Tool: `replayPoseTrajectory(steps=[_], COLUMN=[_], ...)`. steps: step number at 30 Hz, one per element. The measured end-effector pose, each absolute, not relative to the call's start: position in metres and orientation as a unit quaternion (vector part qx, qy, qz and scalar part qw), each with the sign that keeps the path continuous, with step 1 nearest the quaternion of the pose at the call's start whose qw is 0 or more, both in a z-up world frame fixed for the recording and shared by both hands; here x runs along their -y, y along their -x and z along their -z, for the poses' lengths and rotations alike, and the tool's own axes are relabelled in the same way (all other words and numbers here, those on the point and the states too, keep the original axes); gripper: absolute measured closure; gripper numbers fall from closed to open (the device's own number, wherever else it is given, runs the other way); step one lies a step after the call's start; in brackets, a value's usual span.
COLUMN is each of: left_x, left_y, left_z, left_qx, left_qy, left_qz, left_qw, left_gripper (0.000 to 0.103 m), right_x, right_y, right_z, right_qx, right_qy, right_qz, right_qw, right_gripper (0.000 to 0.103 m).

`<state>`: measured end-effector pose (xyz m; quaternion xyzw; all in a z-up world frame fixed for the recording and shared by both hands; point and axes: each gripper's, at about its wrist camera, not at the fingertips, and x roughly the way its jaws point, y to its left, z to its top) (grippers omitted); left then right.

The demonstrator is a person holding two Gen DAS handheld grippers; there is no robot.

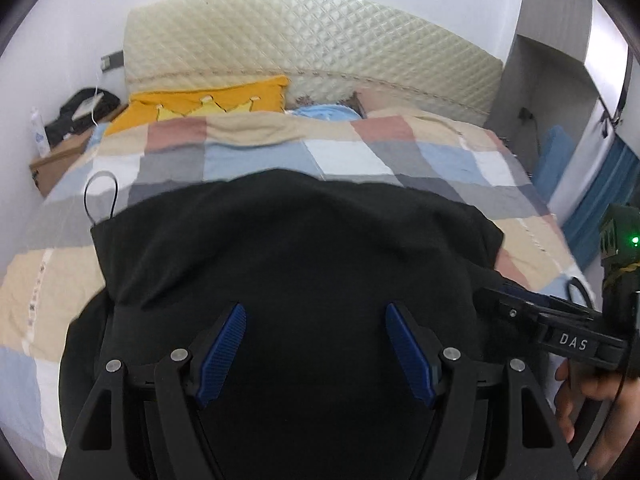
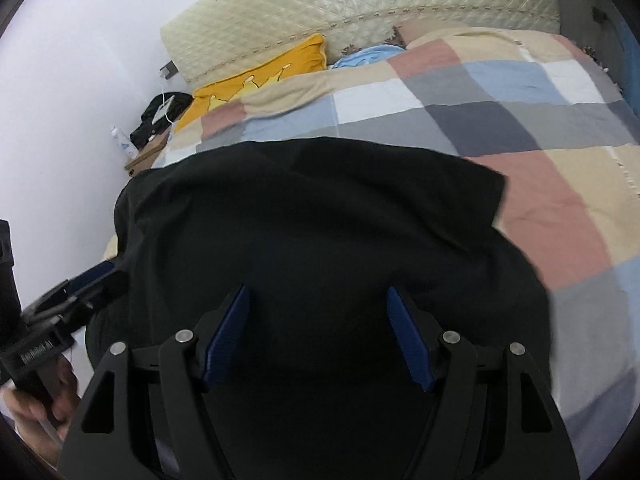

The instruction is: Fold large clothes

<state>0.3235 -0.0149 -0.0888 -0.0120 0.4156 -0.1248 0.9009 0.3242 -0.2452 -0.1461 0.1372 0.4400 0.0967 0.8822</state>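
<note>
A large black garment (image 1: 296, 248) lies spread on the checked bedspread, filling the near half of both wrist views (image 2: 312, 220). My left gripper (image 1: 316, 312) hovers over its near part, blue pads wide apart, nothing between them. My right gripper (image 2: 318, 294) stands open the same way above the cloth. In the left wrist view the right gripper (image 1: 504, 304) enters from the right edge, held by a hand (image 1: 576, 392). In the right wrist view the left gripper (image 2: 96, 276) shows at the left edge, blurred.
The checked bedspread (image 1: 360, 152) runs back to a quilted cream headboard (image 1: 304, 36). A yellow pillow (image 1: 208, 100) and a light blue cloth (image 1: 324, 112) lie at the head. A cardboard box (image 1: 56, 156) with dark items and a bottle stands left of the bed.
</note>
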Motion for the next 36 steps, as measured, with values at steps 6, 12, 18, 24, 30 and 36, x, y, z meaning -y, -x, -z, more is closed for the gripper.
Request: replayPoseTrajectory(steps=[6, 12, 18, 24, 30, 36], left_x=[0.024, 0.023, 0.026, 0.022, 0.019, 0.018], left_y=[-0.349, -0.373, -0.397, -0.413, -0.396, -0.374], left_z=[0.108, 0.128, 0.143, 0.158, 0.168, 0.161], left_qx=[-0.400, -0.402, -0.396, -0.393, -0.370, -0.358], left_qy=[-0.033, -0.028, -0.017, 0.005, 0.010, -0.004], left_qz=[0.101, 0.086, 0.088, 0.108, 0.119, 0.120], left_qw=[0.910, 0.911, 0.914, 0.913, 0.921, 0.926], left_gripper=[0.031, 0.028, 0.021, 0.018, 0.018, 0.018], right_x=[0.234, 0.224, 0.226, 0.228, 0.219, 0.217], right_y=[-0.363, -0.394, -0.415, -0.430, -0.417, -0.403], right_z=[0.159, 0.171, 0.189, 0.203, 0.213, 0.215], right_qx=[-0.412, -0.423, -0.426, -0.426, -0.394, -0.383], right_qy=[-0.111, -0.064, -0.073, -0.085, -0.069, -0.058], right_qz=[-0.067, -0.046, -0.040, -0.040, -0.034, -0.040], right_qw=[0.902, 0.903, 0.901, 0.900, 0.916, 0.921], right_gripper=[0.032, 0.032, 0.029, 0.027, 0.026, 0.026])
